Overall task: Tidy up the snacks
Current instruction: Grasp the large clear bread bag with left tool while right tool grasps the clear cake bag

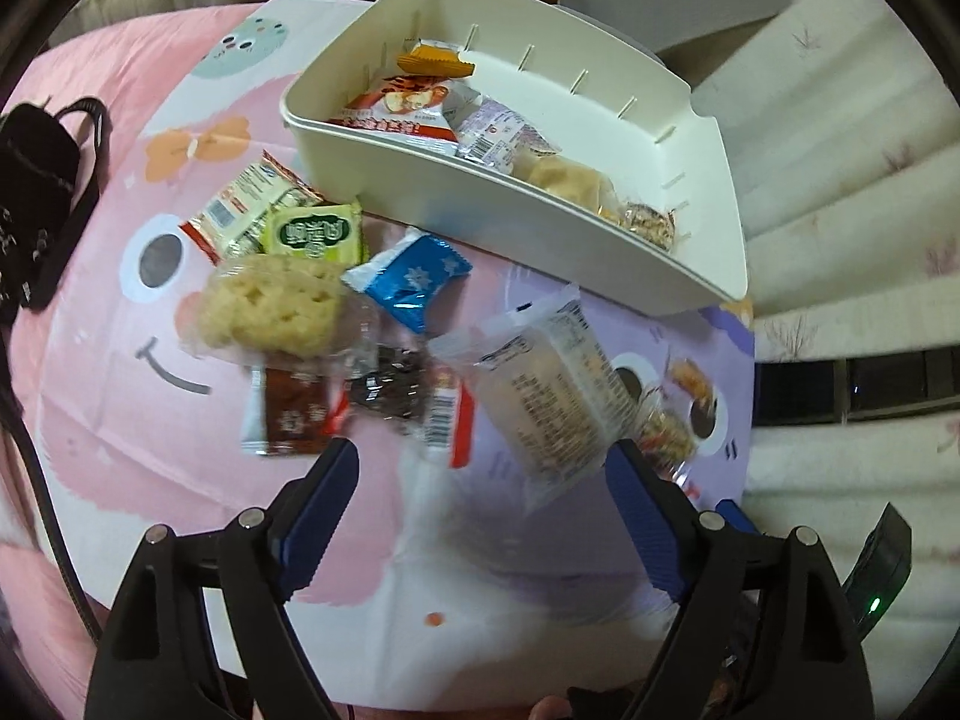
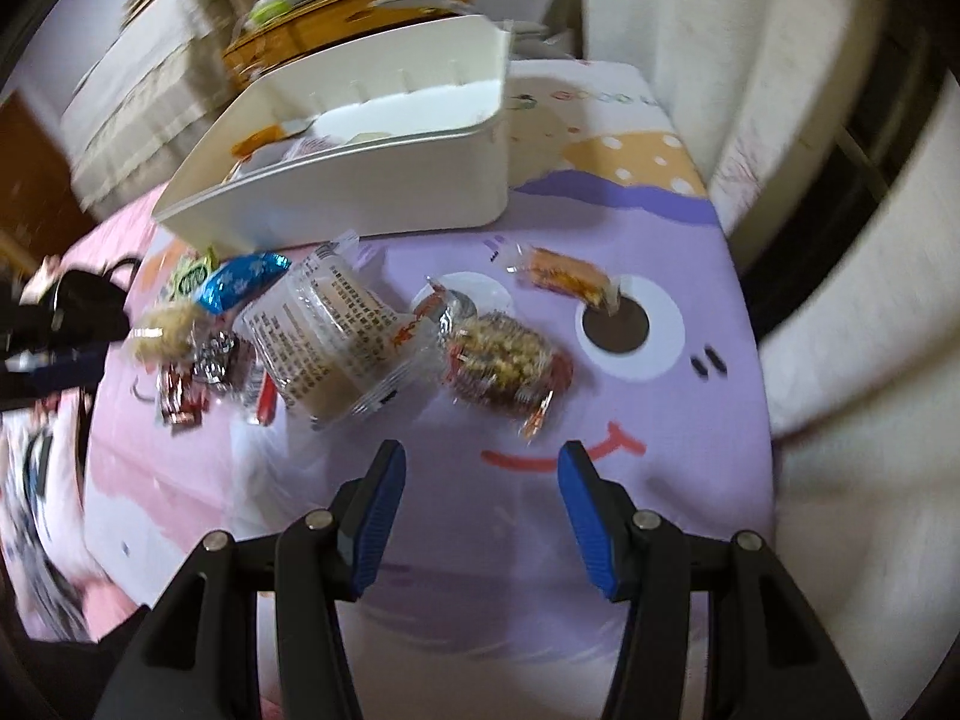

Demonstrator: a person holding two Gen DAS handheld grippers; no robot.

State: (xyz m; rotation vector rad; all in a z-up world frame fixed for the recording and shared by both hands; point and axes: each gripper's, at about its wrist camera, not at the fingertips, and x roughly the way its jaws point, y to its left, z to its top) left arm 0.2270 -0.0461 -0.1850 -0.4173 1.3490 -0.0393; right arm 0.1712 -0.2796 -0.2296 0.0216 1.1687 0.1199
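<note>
Grippers: left gripper [image 1: 483, 468] and right gripper [image 2: 480, 468], both spread wide, holding nothing, above a cartoon-print mat [image 2: 690, 420]. Loose snack packets at mat centre: clear-wrapped cake [image 2: 327, 339], round nut cracker [image 2: 498, 369], blue foil packet [image 1: 411, 285]. White bin [image 1: 690, 276] at far edge, partly filled.

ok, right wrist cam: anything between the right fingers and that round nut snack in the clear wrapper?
Nothing. In the right wrist view, only bare purple cartoon cloth lies between the open right gripper and the round nut snack in clear wrapper.
</note>
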